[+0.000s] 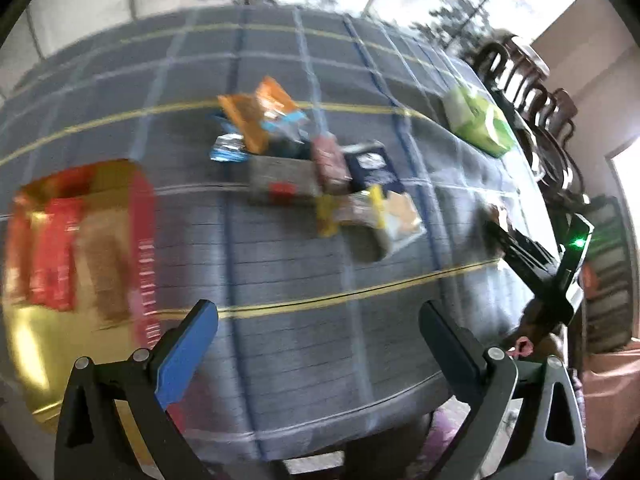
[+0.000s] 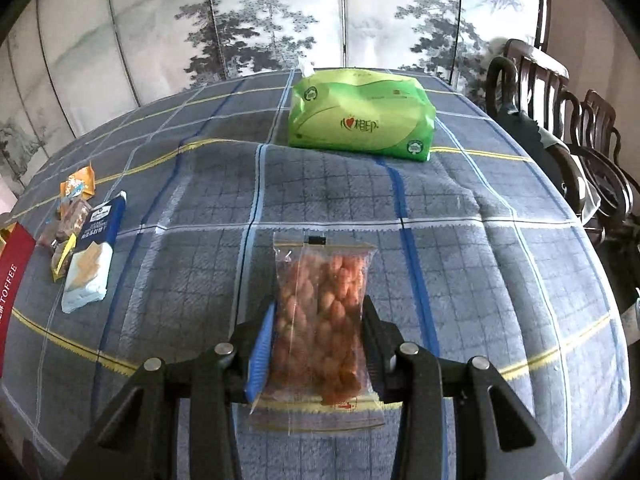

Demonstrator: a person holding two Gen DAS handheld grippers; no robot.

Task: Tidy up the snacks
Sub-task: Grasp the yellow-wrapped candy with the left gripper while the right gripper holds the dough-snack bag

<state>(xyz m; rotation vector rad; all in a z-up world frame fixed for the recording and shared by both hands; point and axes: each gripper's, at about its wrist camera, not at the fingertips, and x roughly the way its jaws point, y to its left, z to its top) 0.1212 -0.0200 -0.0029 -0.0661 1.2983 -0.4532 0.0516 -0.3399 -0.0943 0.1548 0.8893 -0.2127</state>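
Clear-wrapped twist packet (image 2: pixel 320 312) sits clamped between the right gripper (image 2: pixel 318 344) jaws above the checked tabletop (image 2: pixel 460 280), mid-carry I judge, needing a swing toward nine o'clock to the gold box (image 1: pixel 48 360), while the left gripper (image 1: pixel 316 340) jaws hang apart, empty.

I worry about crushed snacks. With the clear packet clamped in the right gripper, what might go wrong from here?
1. The right gripper squeezes the clear packet of brittle-looking twists across its middle; more pressure may crack them.
2. The slick film could slip out on the way to the red and gold box.
3. The left gripper is open above the tablecloth, and the right gripper shows near it, so they might bump.
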